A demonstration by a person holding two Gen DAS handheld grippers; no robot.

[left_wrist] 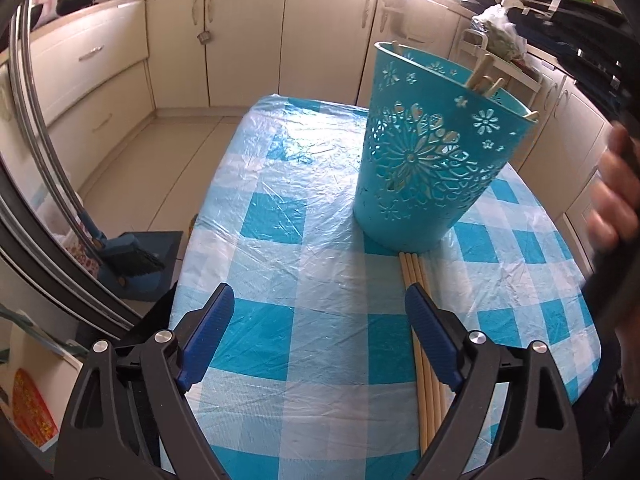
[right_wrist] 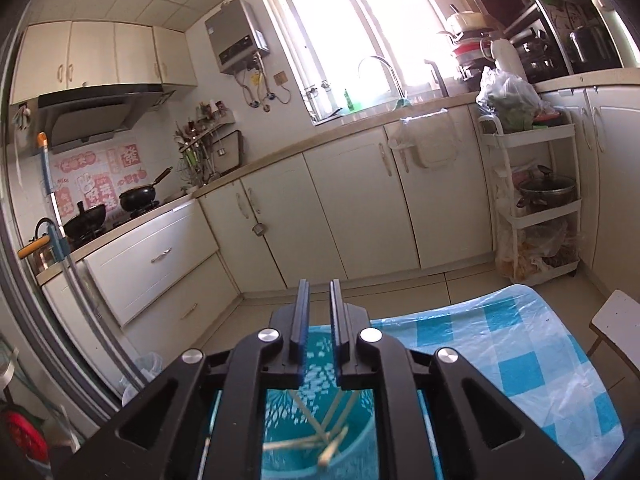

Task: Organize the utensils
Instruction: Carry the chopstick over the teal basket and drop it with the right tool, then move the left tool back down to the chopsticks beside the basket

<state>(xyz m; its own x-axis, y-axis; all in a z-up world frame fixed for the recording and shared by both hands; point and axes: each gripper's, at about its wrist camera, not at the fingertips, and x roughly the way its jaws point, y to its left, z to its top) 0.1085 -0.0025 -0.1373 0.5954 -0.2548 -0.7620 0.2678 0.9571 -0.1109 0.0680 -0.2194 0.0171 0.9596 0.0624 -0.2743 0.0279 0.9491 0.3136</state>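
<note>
A turquoise cut-out utensil holder point(left_wrist: 432, 152) stands on the blue-and-white checked table point(left_wrist: 304, 200); several wooden chopsticks point(left_wrist: 486, 80) stick out of its top. Several more chopsticks point(left_wrist: 420, 320) lie side by side on the cloth just in front of it. My left gripper point(left_wrist: 320, 332) is open and empty above the table; its right finger is over those lying chopsticks. My right gripper point(right_wrist: 319, 316) hovers right above the holder point(right_wrist: 316, 432), jaws narrowly apart with nothing between them. Chopsticks point(right_wrist: 320, 440) lie inside the holder below it.
Cream kitchen cabinets point(right_wrist: 340, 208) run around the room. A white shelf trolley point(right_wrist: 536, 200) with a pot stands at the right. A blue brush and dustpan point(left_wrist: 132, 256) lie on the floor left of the table. A white stool point(right_wrist: 616, 324) is at the table's right.
</note>
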